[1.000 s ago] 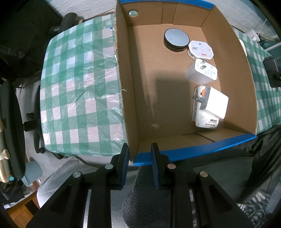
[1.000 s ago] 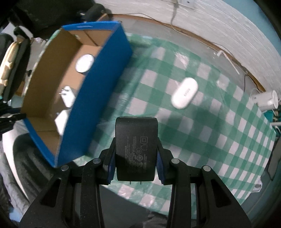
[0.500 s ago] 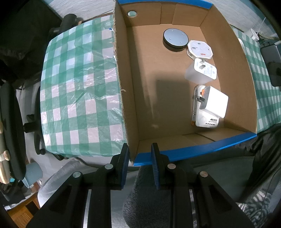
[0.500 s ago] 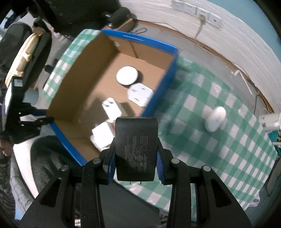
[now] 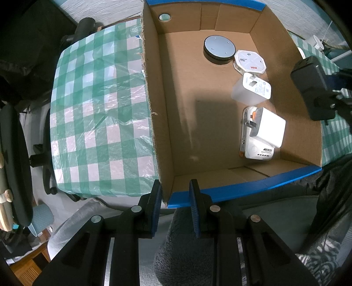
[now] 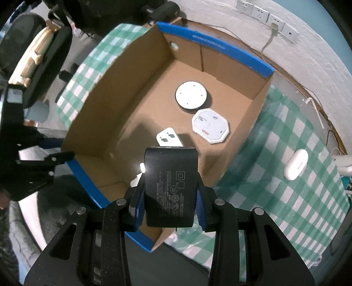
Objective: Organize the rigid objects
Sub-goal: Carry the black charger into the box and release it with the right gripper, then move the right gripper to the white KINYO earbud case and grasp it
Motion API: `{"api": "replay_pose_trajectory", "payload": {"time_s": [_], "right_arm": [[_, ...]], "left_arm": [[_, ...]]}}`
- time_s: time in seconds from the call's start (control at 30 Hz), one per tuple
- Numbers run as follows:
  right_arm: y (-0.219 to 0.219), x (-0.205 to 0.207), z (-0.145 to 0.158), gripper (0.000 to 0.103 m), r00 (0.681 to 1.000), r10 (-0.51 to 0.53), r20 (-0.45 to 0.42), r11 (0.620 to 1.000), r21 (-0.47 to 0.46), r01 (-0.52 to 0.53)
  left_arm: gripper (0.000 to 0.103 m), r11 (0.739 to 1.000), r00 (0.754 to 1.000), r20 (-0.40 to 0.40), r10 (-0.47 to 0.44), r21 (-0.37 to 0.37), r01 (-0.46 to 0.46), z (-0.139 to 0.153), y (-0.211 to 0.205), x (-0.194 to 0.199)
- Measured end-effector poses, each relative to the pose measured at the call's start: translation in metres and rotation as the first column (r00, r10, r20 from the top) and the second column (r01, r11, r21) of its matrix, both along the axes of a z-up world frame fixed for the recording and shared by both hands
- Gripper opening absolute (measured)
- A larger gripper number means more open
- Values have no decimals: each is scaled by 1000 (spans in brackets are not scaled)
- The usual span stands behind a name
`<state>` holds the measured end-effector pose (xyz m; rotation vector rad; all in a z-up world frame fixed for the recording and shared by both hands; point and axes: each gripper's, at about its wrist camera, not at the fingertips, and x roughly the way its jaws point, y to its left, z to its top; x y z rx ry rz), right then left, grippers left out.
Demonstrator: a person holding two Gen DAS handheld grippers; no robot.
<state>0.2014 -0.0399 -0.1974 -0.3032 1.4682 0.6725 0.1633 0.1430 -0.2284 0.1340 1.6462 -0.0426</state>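
A cardboard box with blue outer walls stands on a green checked table. Inside lie a round grey disc, a white octagonal device, a white plug adapter and a white charger on a power bank. My left gripper is open with its jaws on either side of the box's near left corner. My right gripper is shut on a black power adapter, held above the box's near right side. The adapter also shows in the left wrist view.
A white oval case lies on the checked cloth right of the box. Office chairs stand left of the table. Wall sockets and cables run along the back wall.
My right gripper has carried the black adapter left from over the cloth to above the box. The left gripper and box have stayed put.
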Motion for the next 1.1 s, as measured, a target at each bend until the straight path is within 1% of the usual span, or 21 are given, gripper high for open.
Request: {"api": "replay_pose_trajectory", "payload": {"time_s": [0.2,0.3,0.43,0.63,0.77,0.87,1.03,1.1], "right_arm": [[0,-1,-16,37,1000,4,18,999,-45,-3],[-4,1,-20,37,1000,-12,6,999,-30,12],[-3,0,-22,37,1000,-7,5,1000,-28,8],[-7,4,-7,37,998,-21,51,1000,12,20],[-12,6,1,37,998,-29,55,999,23,28],[-17,7,5,40,997,-29,66,1000,12,28],[-34,11,8,45,996,-59,66,998,19,58],[-40,14,7,52,995,-73,75,997,11,72]], "left_arm": [[23,1000,1000,2,-2,-3,2,0,0,1],[23,1000,1000,1,-2,-2,2,0,0,0],[23,1000,1000,2,-1,-2,1,0,0,0],[24,1000,1000,3,-1,-2,1,1,-2,2],[24,1000,1000,3,-2,-4,2,3,-5,3],[24,1000,1000,2,-1,-4,1,3,-5,3],[24,1000,1000,4,-2,-3,2,3,-4,3],[24,1000,1000,3,-3,-3,3,3,-5,3]]}}
